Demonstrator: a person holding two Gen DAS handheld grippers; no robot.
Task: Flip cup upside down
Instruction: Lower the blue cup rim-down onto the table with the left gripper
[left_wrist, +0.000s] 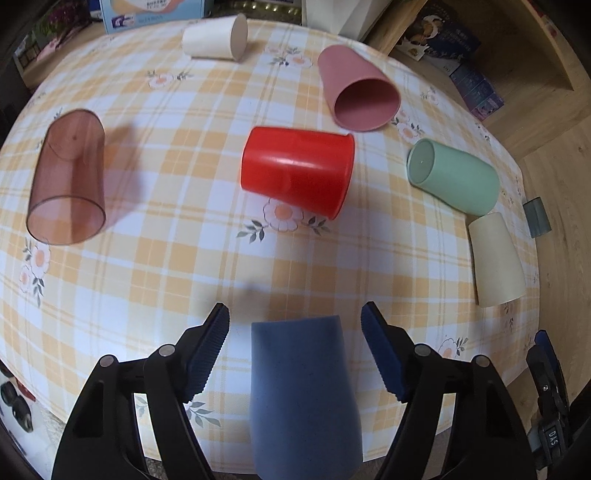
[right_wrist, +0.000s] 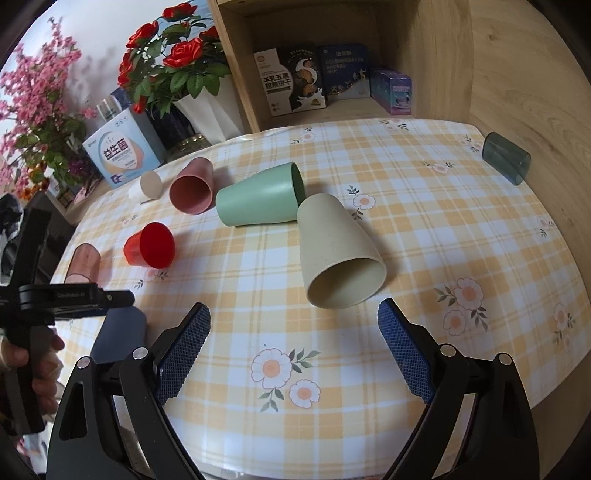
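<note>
A blue cup (left_wrist: 303, 391) stands between the open jaws of my left gripper (left_wrist: 295, 314) at the table's near edge, base up and touching neither pad; it also shows in the right wrist view (right_wrist: 122, 332). A red cup (left_wrist: 295, 168) lies on its side in the middle. A cream cup (right_wrist: 336, 251) lies on its side just ahead of my open, empty right gripper (right_wrist: 293, 314), mouth toward me. Pink (left_wrist: 354, 88), green (left_wrist: 454, 175), white (left_wrist: 216, 37) and clear brown (left_wrist: 66, 177) cups also lie on their sides.
A checked floral tablecloth (right_wrist: 443, 236) covers the table. A dark clear cup (right_wrist: 506, 157) lies at the far right edge. A flower vase (right_wrist: 207, 107), a box (right_wrist: 125, 151) and a wooden shelf with boxes (right_wrist: 332, 77) stand behind the table.
</note>
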